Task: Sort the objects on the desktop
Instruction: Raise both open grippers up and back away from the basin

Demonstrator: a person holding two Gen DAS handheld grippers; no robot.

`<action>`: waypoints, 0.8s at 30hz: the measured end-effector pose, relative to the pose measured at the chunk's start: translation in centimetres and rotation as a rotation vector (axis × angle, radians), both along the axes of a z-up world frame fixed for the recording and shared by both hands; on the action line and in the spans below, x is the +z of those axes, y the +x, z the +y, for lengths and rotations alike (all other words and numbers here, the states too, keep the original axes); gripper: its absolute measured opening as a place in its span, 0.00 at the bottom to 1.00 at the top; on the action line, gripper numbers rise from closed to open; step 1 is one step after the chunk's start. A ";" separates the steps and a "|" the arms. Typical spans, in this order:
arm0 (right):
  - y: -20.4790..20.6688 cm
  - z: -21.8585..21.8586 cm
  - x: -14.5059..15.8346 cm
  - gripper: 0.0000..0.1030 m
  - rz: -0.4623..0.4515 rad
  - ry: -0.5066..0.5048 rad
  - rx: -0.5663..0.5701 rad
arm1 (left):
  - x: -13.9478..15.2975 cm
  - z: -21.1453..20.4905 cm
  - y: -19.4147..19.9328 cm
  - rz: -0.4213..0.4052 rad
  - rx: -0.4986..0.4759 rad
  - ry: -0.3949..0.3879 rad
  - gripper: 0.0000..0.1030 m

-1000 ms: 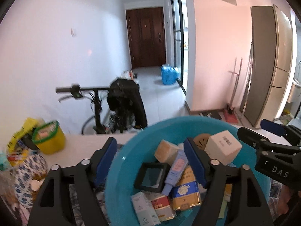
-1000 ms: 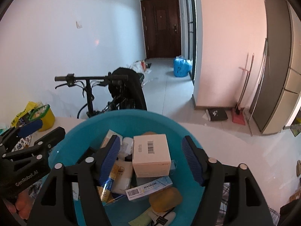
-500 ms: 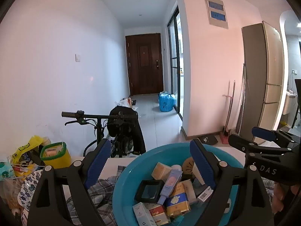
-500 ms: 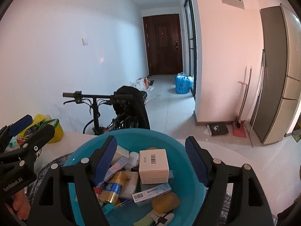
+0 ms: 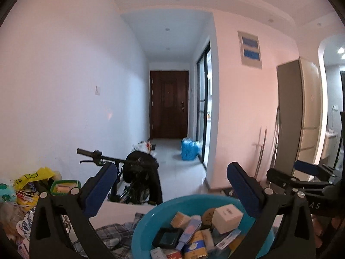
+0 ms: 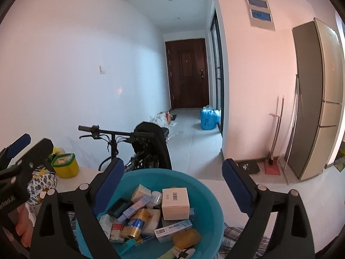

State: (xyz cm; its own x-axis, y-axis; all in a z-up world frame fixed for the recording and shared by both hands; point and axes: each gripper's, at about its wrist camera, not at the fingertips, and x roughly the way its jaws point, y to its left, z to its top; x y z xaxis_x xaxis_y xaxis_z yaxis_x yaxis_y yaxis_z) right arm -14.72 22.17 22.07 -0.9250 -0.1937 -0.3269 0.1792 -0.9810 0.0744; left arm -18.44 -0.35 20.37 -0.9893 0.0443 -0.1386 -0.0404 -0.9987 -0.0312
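Left gripper: jaws opening, wide, nothing between pads. Right gripper: jaws opening, wide, empty. Teal basin on table below both, filled with small boxes; white barcode box on top, untouched.

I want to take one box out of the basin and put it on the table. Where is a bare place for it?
Bare white table shows between the yellow tub and the basin, and another patch right of the basin near the table edge. Crowded: the basin itself, the far left with bags and the floral item. The checked cloth covers the table beside the basin.
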 end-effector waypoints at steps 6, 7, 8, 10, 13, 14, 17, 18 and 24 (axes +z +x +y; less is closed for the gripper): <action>3.0 0.2 1.9 0.89 0.098 -0.022 0.014 | 1.5 -0.5 2.4 0.053 -0.023 0.019 1.00; 3.5 0.0 2.1 0.90 0.117 -0.019 0.014 | 1.8 -0.5 2.9 0.067 -0.025 0.023 1.00; 4.1 -0.1 2.4 0.92 0.136 -0.014 0.012 | 1.9 -0.5 3.3 0.077 -0.025 0.025 1.00; 5.1 -0.3 2.8 0.98 0.179 -0.004 0.008 | 2.3 -0.6 4.2 0.099 -0.030 0.025 1.00; 6.4 -0.7 3.3 0.98 0.225 0.014 0.001 | 2.7 -0.5 5.5 0.129 -0.028 0.015 1.00; 6.8 -0.9 3.5 0.98 0.239 0.016 0.004 | 2.9 -0.5 6.0 0.141 -0.025 0.012 1.00; 7.8 -0.9 3.8 0.99 0.275 0.010 0.012 | 3.3 -0.4 7.2 0.169 -0.021 0.011 1.00; 8.2 -0.9 3.9 1.00 0.287 0.007 0.011 | 3.4 -0.4 7.6 0.179 -0.020 0.015 1.00; 10.2 0.2 4.7 1.00 0.345 -0.047 -0.006 | 4.4 -1.0 10.3 0.223 -0.042 0.044 1.00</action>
